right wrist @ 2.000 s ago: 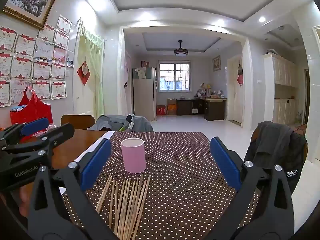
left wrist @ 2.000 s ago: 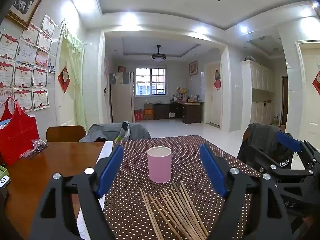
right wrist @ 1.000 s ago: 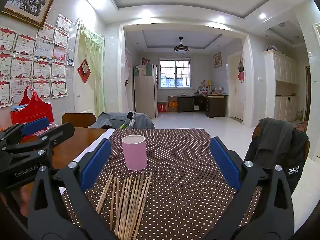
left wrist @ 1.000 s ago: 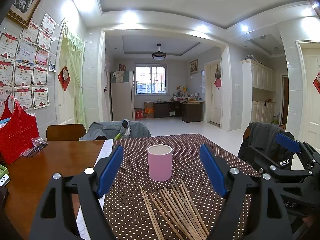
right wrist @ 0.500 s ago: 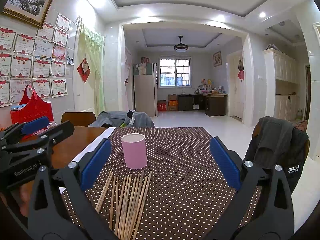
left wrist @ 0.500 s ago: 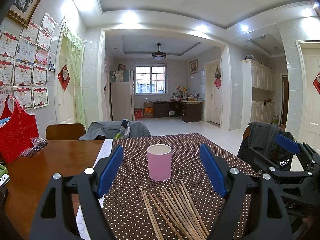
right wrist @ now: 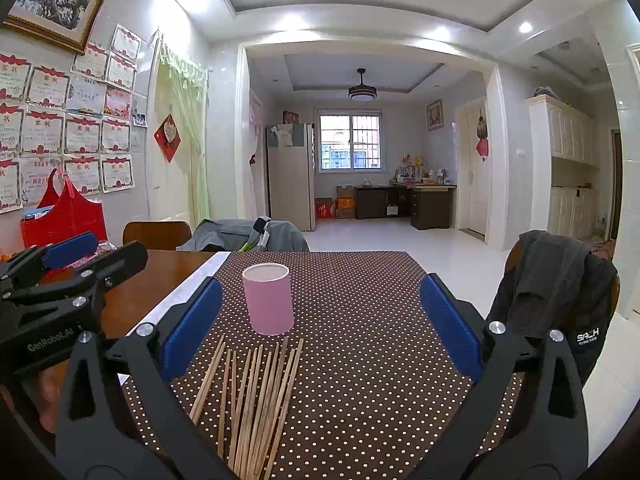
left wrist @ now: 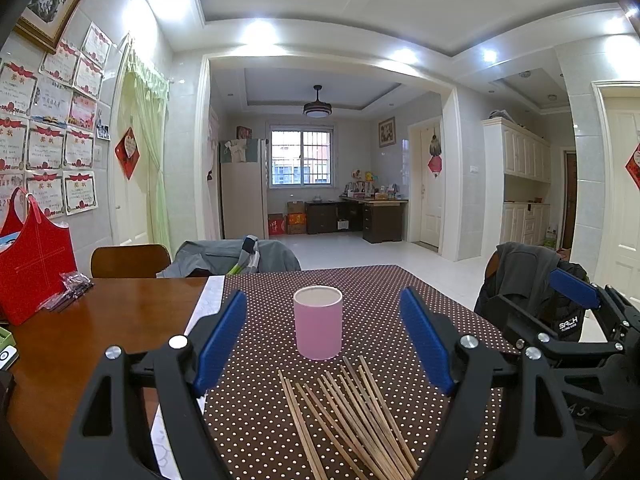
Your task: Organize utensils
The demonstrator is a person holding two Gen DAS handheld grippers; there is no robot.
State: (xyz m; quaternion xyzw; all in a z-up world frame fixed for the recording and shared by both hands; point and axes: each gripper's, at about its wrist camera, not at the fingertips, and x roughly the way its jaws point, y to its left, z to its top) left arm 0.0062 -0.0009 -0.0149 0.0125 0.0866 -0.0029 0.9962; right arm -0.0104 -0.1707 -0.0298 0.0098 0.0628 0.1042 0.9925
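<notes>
A pink cylindrical cup point(left wrist: 318, 322) stands upright on the brown polka-dot tablecloth point(left wrist: 380, 292); it also shows in the right wrist view point(right wrist: 268, 298). Several wooden chopsticks point(left wrist: 348, 416) lie loose on the cloth just in front of the cup, also seen in the right wrist view point(right wrist: 256, 396). My left gripper point(left wrist: 324, 340) is open and empty, held above the chopsticks and facing the cup. My right gripper point(right wrist: 320, 324) is open and empty, to the right of the chopsticks. Each gripper shows at the edge of the other's view.
A red bag point(left wrist: 34, 268) and a small plastic packet point(left wrist: 68, 290) sit on the bare wooden table point(left wrist: 80, 332) at the left. Chairs with draped clothing stand at the far end point(left wrist: 236, 254) and at the right side point(left wrist: 532, 280).
Both grippers have stayed open and almost still; the views have only drifted slightly. The cup and chopsticks have not moved.
</notes>
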